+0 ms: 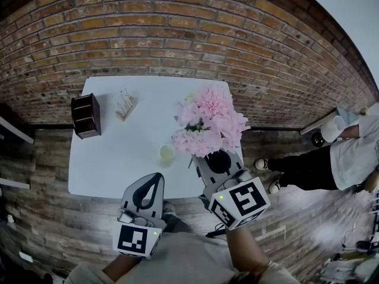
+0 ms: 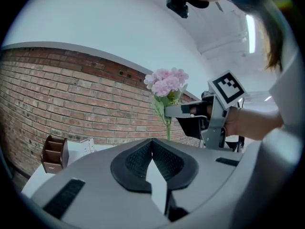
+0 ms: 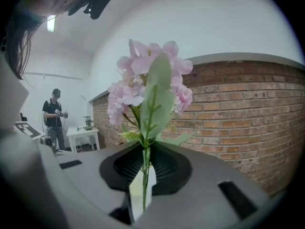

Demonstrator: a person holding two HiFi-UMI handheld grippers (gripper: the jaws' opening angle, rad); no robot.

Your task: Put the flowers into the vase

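Pink flowers in R gripper, near apparent vase

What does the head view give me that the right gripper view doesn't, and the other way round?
Head view only: the table, the vase on it, a brown box, and the left tongs. Right gripper view only: the stem pinched in the right tongs, and a person in black by a far white table. Both: the flowers and the brick wall.
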